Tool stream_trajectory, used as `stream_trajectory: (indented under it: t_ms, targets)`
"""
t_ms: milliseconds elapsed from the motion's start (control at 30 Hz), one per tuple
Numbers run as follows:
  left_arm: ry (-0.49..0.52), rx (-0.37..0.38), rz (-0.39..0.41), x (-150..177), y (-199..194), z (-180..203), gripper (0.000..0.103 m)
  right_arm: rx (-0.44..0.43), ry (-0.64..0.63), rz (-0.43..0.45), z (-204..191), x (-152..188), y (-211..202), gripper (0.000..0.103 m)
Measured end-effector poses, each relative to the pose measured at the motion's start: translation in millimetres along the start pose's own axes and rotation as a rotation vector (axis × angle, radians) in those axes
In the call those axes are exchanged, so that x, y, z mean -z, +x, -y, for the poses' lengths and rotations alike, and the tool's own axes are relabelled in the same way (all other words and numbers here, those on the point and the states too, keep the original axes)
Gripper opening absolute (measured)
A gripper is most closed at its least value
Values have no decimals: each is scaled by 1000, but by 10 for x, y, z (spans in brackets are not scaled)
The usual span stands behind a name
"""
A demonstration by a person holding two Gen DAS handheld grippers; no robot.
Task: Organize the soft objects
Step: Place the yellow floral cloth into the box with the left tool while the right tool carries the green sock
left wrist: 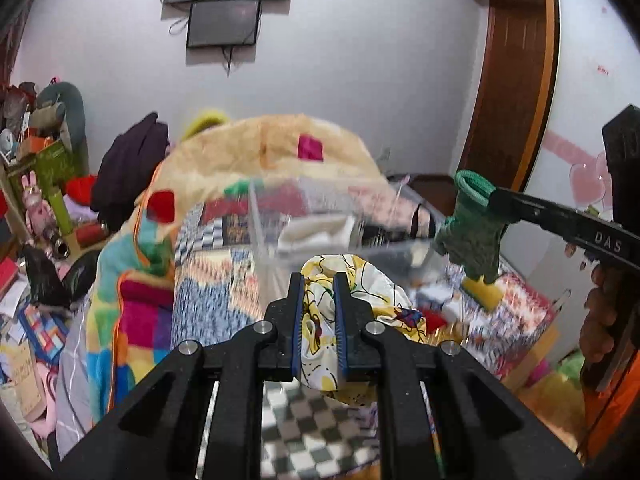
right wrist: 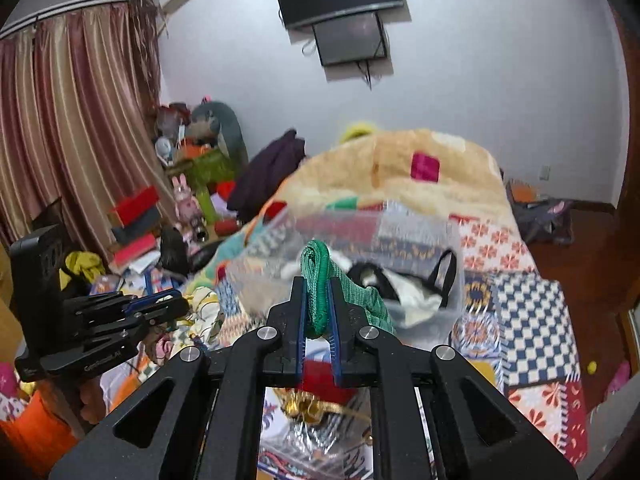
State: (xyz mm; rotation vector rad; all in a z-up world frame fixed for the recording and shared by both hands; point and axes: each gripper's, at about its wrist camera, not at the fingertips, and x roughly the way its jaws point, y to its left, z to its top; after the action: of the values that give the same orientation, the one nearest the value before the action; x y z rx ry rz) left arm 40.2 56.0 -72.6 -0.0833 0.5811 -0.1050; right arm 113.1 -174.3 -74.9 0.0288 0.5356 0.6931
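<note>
Two loads are mid-carry above the bed: left tongs clamped on a yellow printed cloth, right tongs clamped on a green knit glove; next, probably, lower each over the clear bin and release

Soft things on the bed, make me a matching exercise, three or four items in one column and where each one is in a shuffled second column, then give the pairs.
Items:
1. yellow printed cloth
2. green knit glove
3. white folded cloth
4. yellow sponge

Places:
A. inside the clear plastic bin
B. clamped in the left claw
C. on the bed, below the hanging glove
D. clamped in the right claw

Pairs: 1-B, 2-D, 3-A, 4-C
</note>
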Motion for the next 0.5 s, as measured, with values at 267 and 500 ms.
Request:
stream_trajectory:
  t_ms: [267, 500]
  targets:
    - [-14, -21, 76, -386, 136, 5, 13, 24, -8, 63, 80, -249, 10, 8]
    - [-63, -47, 62, -606, 487, -89, 13, 66, -21, 55, 161, -331, 193, 7]
